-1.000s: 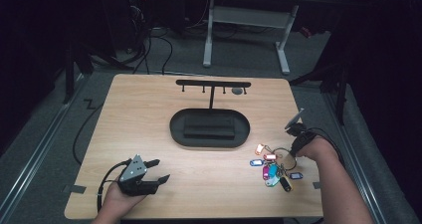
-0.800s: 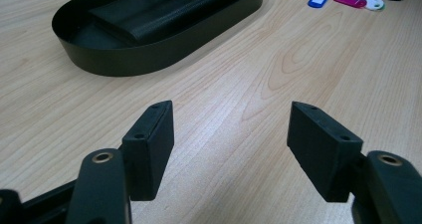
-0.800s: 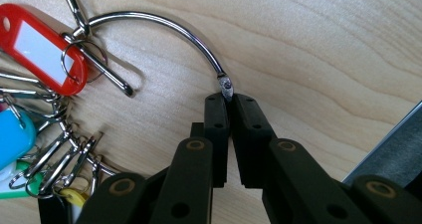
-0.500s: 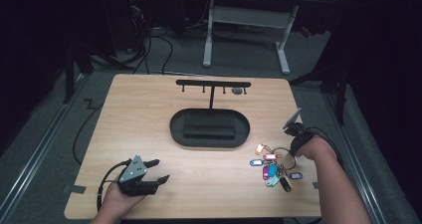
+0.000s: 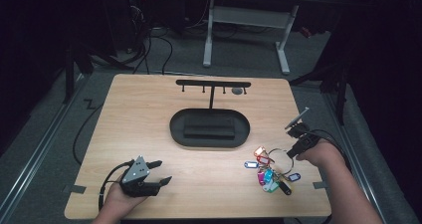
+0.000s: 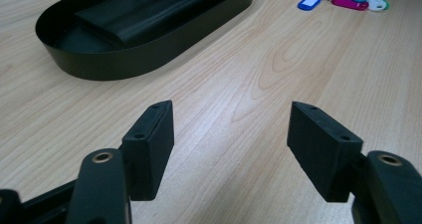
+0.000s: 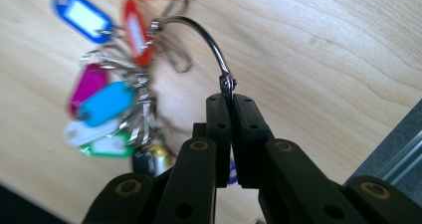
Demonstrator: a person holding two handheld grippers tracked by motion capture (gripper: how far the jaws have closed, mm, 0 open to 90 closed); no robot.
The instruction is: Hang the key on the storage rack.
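I'm pinching the key ring while my other claw is waiting.

The desk point(image 5: 149, 114) is carrying a black oval tray point(image 5: 209, 127) with a hook rack point(image 5: 213, 83) standing behind it, probably where the keys belong. My left claw point(image 5: 160, 172) is resting near the front edge with its jaws spread wide and empty, kept out of the way. My right claw point(image 7: 230, 100) is clamping the metal ring point(image 7: 211, 42) by its joint, so the coloured tags point(image 5: 268, 171) are trailing on the wood just beside it.
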